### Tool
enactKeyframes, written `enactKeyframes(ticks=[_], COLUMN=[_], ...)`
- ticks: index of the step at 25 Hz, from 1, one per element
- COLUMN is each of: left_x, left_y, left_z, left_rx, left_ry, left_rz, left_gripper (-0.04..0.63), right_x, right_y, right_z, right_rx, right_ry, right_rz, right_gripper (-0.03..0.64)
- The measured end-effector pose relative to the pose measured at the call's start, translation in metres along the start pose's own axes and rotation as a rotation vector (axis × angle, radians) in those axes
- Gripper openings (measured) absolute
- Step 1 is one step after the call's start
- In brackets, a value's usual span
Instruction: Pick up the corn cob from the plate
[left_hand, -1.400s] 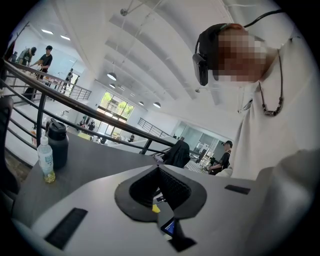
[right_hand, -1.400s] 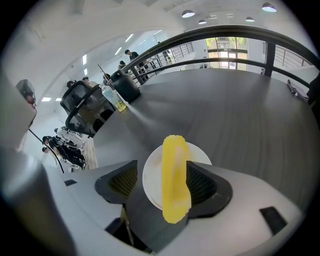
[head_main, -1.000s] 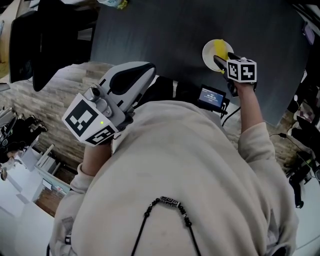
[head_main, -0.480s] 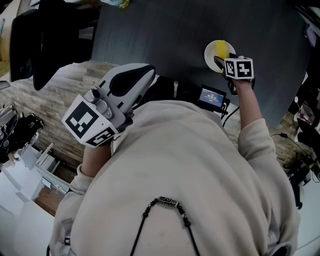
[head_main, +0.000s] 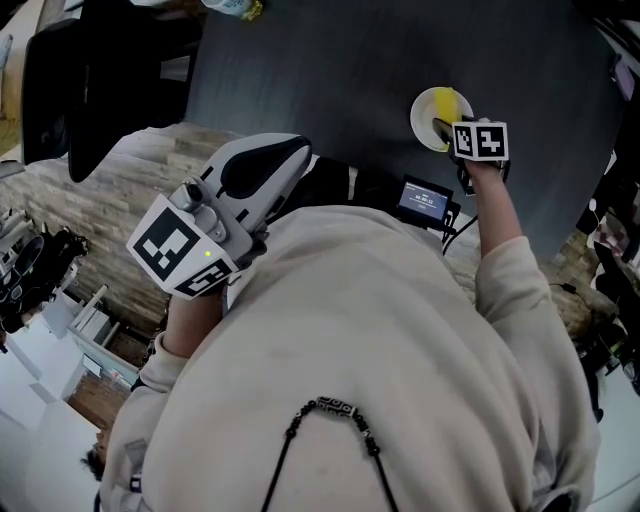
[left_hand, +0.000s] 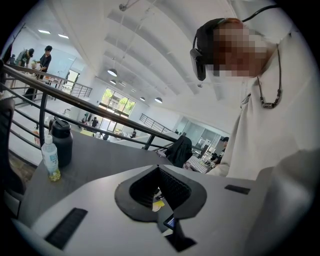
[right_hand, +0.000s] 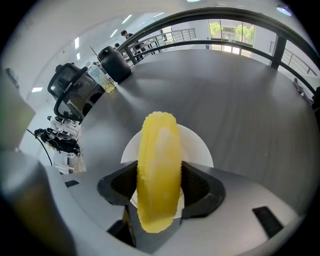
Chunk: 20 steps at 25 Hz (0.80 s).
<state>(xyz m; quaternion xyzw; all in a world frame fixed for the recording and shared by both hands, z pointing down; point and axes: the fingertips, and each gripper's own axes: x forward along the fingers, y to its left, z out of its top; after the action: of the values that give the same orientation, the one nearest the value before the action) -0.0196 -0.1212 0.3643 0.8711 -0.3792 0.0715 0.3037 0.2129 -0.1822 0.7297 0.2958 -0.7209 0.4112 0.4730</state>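
Corn cob (right_hand: 157, 170) is yellow and sits between the fingers (right_hand: 201, 186) of the right gripper (right_hand: 160, 181). One dark finger touches it on each side, so the fingers are wide apart but hold the cob. They have just been closing in on it. The cob pokes out past the fingertips, and its far end is over a round white plate (right_hand: 199, 146). The plate lies right under the fingers, on a dark grey worktop (right_hand: 240, 100). I cannot tell if the cob touches the plate or is a bit above it. This gripper points steeply down.

Far past the fingers and off to their left, near the edge of the worktop, stand a clear bottle (right_hand: 101, 79) with a little yellow drink in it and a black flask (right_hand: 114, 62). They are close together.

The left gripper (left_hand: 160, 186) is well away from the plate, held up near the person's chest. Its fingers (left_hand: 176, 189) are together at the tips and hold nothing. Between the two grippers, close to the person's body, a small screen (head_main: 422, 197) glows blue.
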Motion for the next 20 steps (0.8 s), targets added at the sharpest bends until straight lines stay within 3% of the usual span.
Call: enactKeyframes(ticks=[14,20], left_x=[0.007,0.007], left_y=[-0.005,-0.007], left_z=[0.001,0.004], left_rx=[0.016,0.020], left_ry=[0.007,0.006], left_rz=[-0.013,-0.012], left_gripper=[-0.002,-0.002], right_x=[0.002,-0.013], right_y=[0.002,0.006], right_z=[0.000,0.006], right_rx=[-0.007,-0.159], right_ry=[-0.003,0.010], right_rz=[0.013,-0.046], right_gripper=[0.258,0.256])
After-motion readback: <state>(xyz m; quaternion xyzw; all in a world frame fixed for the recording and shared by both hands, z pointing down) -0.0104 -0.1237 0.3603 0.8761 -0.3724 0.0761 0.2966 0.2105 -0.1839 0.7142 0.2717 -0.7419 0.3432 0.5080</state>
